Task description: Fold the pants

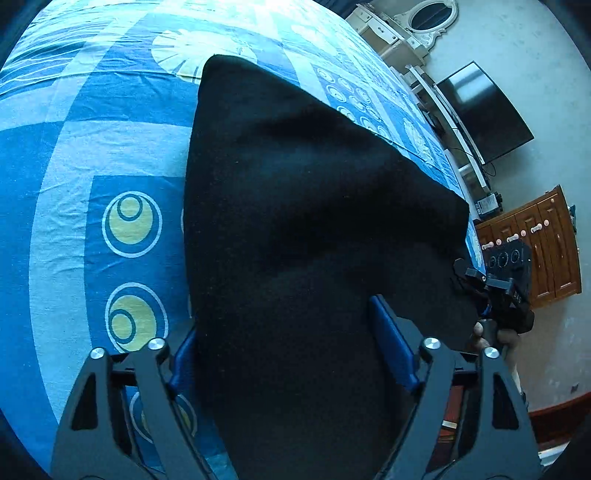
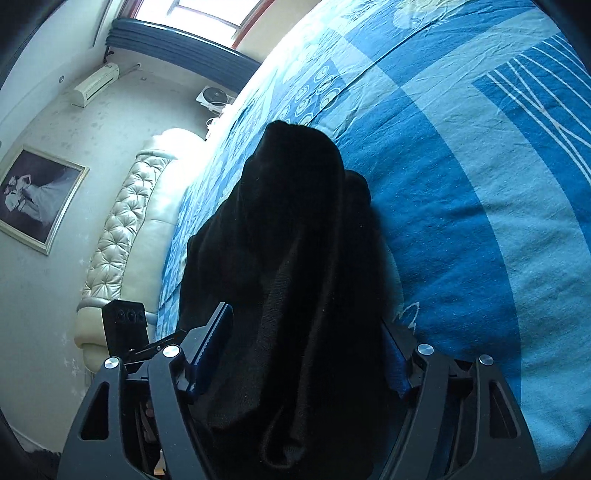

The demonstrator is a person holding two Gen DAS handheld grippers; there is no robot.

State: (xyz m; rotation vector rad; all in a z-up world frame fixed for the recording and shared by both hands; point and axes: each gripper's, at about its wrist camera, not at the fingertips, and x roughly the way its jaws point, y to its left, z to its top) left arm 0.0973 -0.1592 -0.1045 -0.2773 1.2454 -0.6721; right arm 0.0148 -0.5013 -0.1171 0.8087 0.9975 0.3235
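Note:
Black pants [image 1: 295, 184] lie as a broad dark panel on the blue patterned bedsheet [image 1: 92, 129], narrowing toward the far end. My left gripper [image 1: 284, 321] stands wide over the near end, with cloth filling the gap between its blue pads and no visible pinch. In the right wrist view the pants [image 2: 295, 184] are bunched in loose folds and run back between the jaws of my right gripper [image 2: 306, 317], which stand apart around the cloth. The right gripper's body [image 1: 506, 288] and a hand show at the pants' right edge. The left gripper's body [image 2: 123, 328] shows at the bed's left side.
The sheet [image 2: 461, 184] stretches wide to the right. A padded cream headboard [image 2: 122, 229], a framed picture [image 2: 37, 195] and an air conditioner [image 2: 96, 85] are on the left. Beyond the bed's edge stand a dark television [image 1: 480, 114], a wooden cabinet [image 1: 543, 243] and a white dresser [image 1: 424, 22].

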